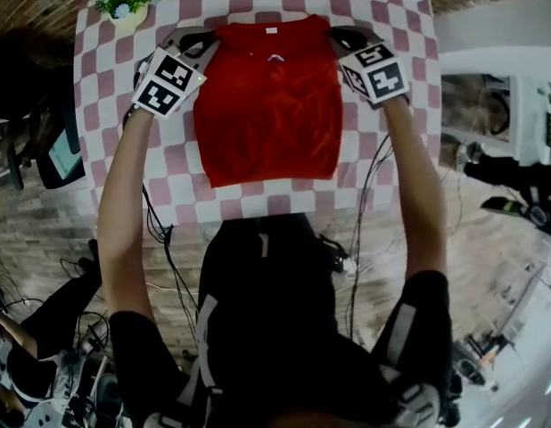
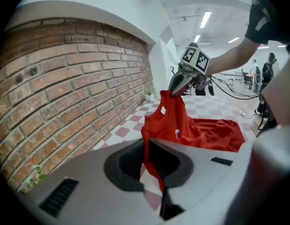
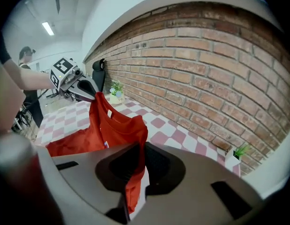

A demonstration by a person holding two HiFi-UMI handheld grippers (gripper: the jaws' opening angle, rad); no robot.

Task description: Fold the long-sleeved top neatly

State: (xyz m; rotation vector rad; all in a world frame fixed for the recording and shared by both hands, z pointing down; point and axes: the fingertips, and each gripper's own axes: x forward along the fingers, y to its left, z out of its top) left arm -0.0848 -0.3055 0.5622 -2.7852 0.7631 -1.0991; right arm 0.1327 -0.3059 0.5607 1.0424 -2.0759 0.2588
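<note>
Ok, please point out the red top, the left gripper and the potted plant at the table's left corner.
red long-sleeved top (image 1: 268,114), head view, middle of its body.
left gripper (image 2: 146,146), left gripper view, between its jaw tips, where they pinch the top.
potted plant (image 1: 122,4), head view, on its green leaves.

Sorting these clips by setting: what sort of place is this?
Probably a lab or studio set rather than a home: a checked table by a brick wall, with trailing cables and strip ceiling lights.
</note>
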